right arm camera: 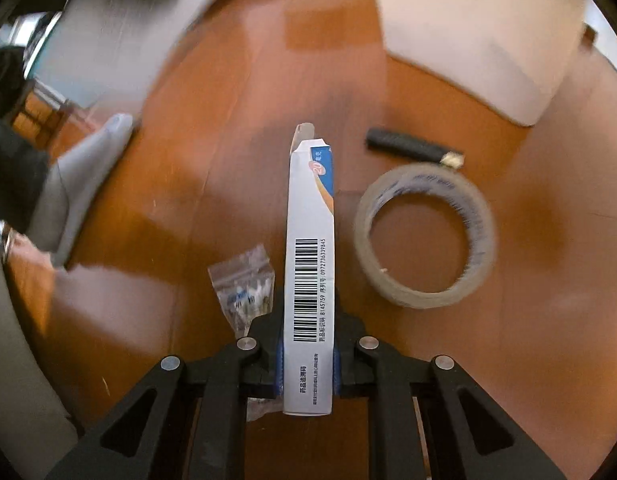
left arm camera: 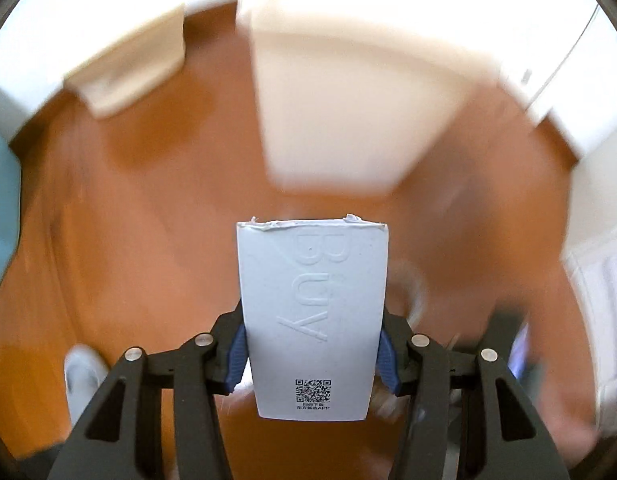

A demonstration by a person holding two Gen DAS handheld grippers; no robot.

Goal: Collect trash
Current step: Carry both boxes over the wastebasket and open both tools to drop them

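My left gripper (left arm camera: 311,356) is shut on a pale grey-white carton (left arm camera: 312,312) embossed "Buy" with a QR code, held above the orange wooden floor. My right gripper (right arm camera: 308,364) is shut on a narrow white medicine box (right arm camera: 310,264) with a barcode and a blue-orange end, held edge-up. Below the right gripper lie a small clear plastic bag (right arm camera: 244,284), a roll of clear tape (right arm camera: 426,236) and a black stick-shaped object (right arm camera: 412,146).
A large white box (left arm camera: 348,100) stands ahead in the left wrist view, with a cream box (left arm camera: 132,68) to its left. In the right wrist view a white box (right arm camera: 480,32) is at upper right, and a grey-socked foot (right arm camera: 80,176) at left.
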